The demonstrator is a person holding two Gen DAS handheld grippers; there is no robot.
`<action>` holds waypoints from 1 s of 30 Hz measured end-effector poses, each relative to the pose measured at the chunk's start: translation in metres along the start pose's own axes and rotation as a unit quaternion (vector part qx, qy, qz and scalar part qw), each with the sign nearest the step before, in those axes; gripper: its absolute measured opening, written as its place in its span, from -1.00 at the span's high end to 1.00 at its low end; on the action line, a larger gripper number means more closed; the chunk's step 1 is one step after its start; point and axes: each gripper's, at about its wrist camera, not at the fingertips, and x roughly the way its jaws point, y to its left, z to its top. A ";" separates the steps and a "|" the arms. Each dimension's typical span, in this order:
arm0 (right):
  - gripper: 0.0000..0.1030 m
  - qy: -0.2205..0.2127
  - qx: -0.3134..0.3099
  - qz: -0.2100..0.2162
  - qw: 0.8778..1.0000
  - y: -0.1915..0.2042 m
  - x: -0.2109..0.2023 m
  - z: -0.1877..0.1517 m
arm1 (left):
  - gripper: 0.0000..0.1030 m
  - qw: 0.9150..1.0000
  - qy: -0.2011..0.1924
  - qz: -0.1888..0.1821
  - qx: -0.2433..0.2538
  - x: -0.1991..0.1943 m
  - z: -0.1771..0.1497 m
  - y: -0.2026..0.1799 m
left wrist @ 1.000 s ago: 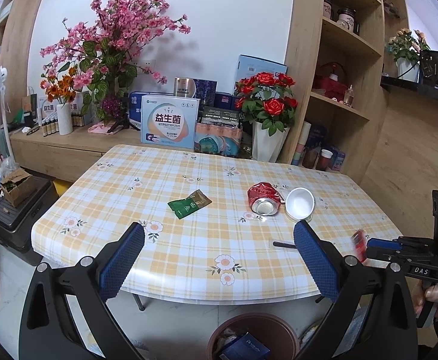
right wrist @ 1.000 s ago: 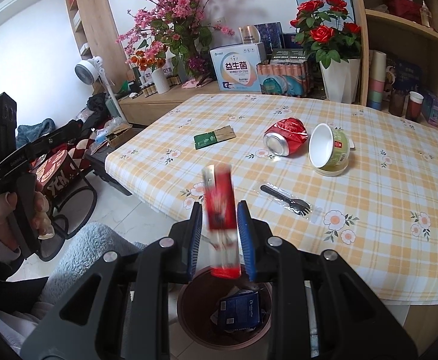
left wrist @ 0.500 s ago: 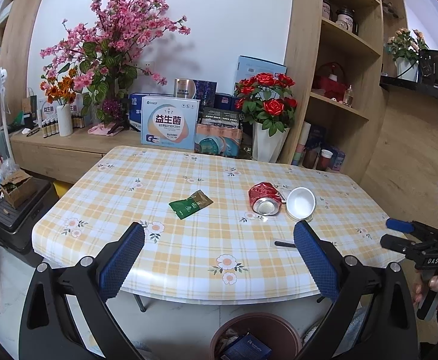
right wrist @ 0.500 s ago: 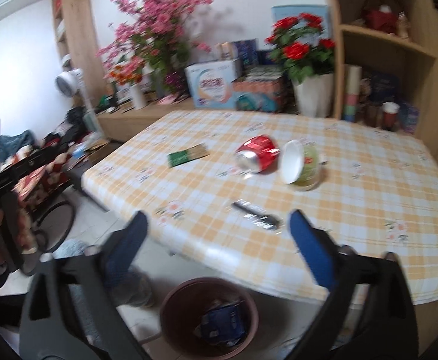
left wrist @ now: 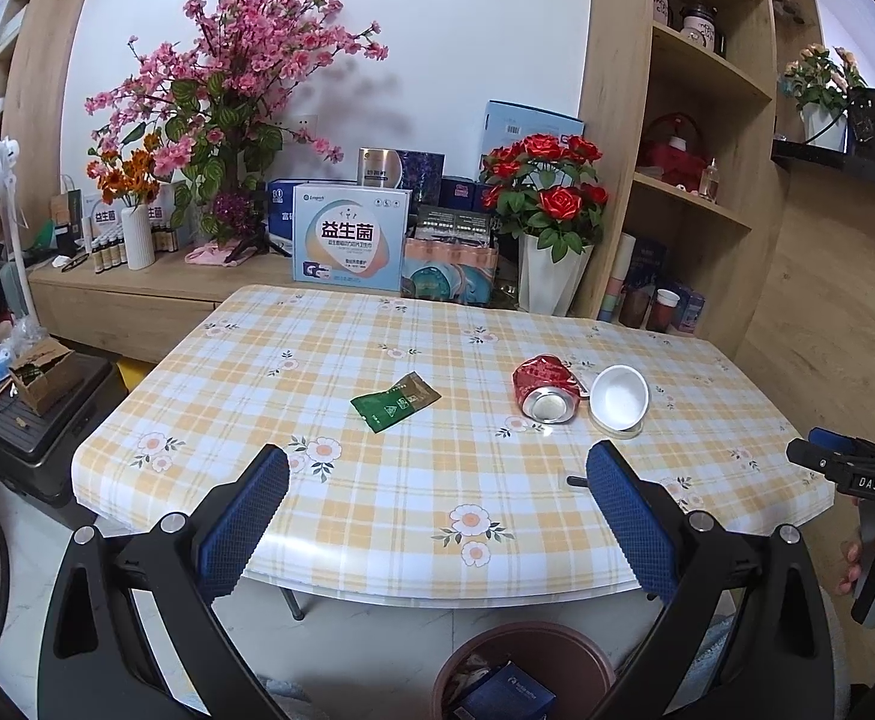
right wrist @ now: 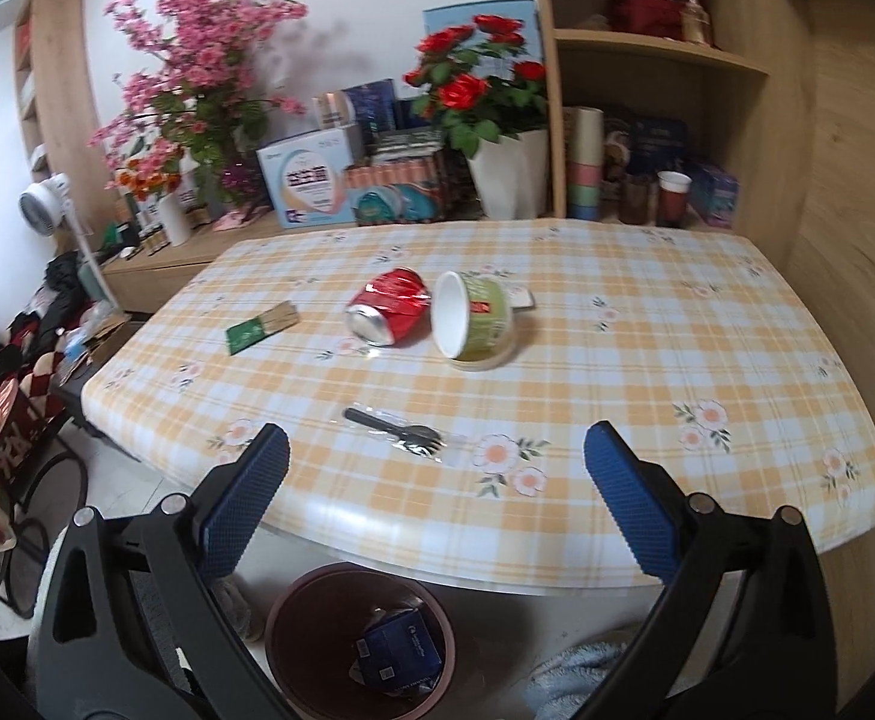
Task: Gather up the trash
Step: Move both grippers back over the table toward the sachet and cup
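Above the round brown bin (right wrist: 359,636), the empty right claw (right wrist: 434,495) gapes wide and should approach the wrapped black plastic fork (right wrist: 401,432) low, straddling its handle squarely.

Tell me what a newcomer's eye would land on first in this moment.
Probably the crushed red can lying on its side mid-table, with the tipped green paper cup right beside it. Next, the wrapped black fork near the table's front edge, and the brown bin on the floor just below, already holding a blue box.
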 end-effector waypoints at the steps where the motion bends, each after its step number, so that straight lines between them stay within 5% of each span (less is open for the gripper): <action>1: -0.89 0.001 0.002 -0.004 1.000 -0.002 0.001 -0.001 | -0.89 1.000 0.001 0.001 0.001 0.001 0.000 0.000; 17: -0.89 0.026 0.008 -0.047 0.999 -0.017 0.028 -0.013 | -0.89 0.999 0.028 0.011 0.013 0.028 -0.004 -0.001; 30: -0.89 0.056 0.010 -0.024 0.998 -0.021 0.069 -0.009 | -0.89 0.997 0.066 -0.017 0.041 0.081 -0.005 0.001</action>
